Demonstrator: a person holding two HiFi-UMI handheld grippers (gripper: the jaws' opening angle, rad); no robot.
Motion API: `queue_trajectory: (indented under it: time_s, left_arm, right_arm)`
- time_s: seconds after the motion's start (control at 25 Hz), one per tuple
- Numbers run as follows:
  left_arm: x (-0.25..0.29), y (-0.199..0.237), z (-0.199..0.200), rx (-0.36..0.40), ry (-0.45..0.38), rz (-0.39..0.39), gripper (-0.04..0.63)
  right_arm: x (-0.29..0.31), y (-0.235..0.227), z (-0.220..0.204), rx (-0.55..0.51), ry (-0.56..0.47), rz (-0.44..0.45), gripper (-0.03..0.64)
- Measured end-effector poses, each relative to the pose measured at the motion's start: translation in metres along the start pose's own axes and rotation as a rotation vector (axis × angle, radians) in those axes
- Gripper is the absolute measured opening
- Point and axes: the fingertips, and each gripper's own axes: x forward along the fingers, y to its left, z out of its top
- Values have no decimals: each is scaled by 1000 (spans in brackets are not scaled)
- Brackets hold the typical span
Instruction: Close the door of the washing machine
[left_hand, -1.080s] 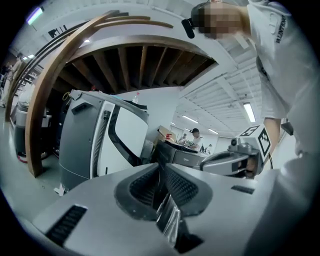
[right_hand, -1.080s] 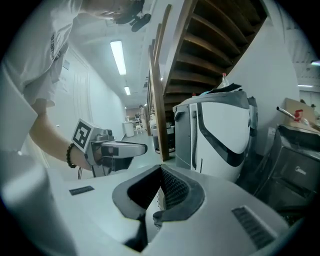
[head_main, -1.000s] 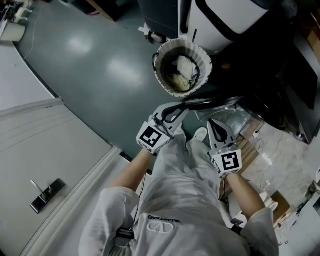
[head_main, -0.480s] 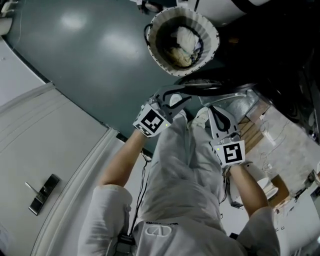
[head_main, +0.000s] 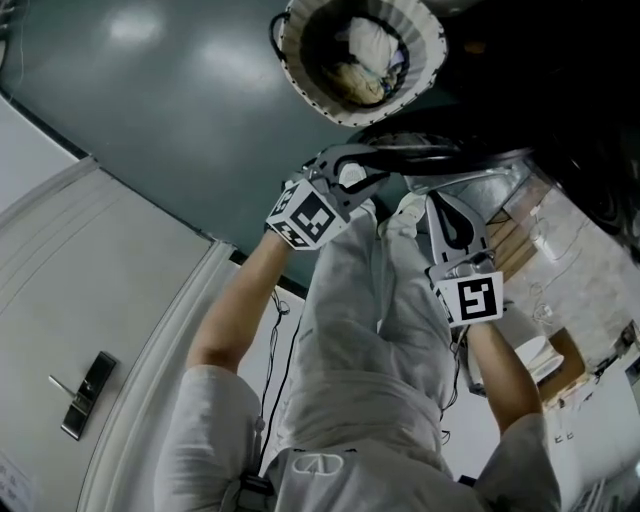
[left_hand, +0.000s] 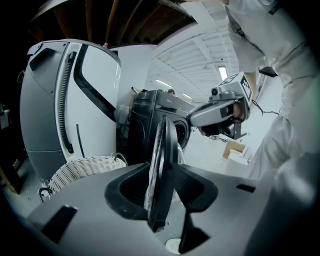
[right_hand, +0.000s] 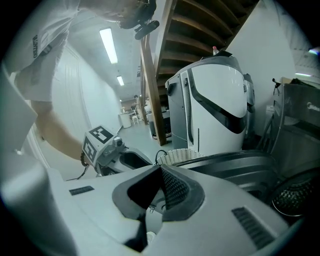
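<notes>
Head camera's up on me, staring steeply down past my legs to the floor, with my left tongs (head_main: 365, 170) and right tongs (head_main: 443, 210) mid-frame and the laundry basket (head_main: 300, 75) at the top. Left gripper view rides low, looking along jaws that have just been opening, the door (left_hand: 161, 160) edge-on between them, very near. Right gripper view faces the white machine (right_hand: 215, 110). All three share the basket, and each tongs camera catches the other tongs.
</notes>
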Motion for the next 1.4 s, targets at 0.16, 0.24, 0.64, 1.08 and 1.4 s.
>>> queue_trajectory:
  time_s: [0.16, 0.24, 0.64, 1.08, 1.4]
  left_arm:
    - [10, 4, -9, 24, 5, -16, 129]
    - [15, 4, -12, 39, 7, -29, 129]
    - [31, 0, -14, 107, 28, -88, 101]
    - [29, -4, -14, 138, 51, -47, 74]
    - [30, -30, -18, 106, 64, -5, 74]
  right_arm:
    - [5, 0, -10, 10, -3, -2, 11]
    - [8, 1, -14, 12, -3, -1, 11]
    - [6, 1, -32, 49, 11, -22, 11]
    - [-4, 3, -41, 75, 11, -57, 11]
    - [-27, -1, -60, 74, 45, -89, 11]
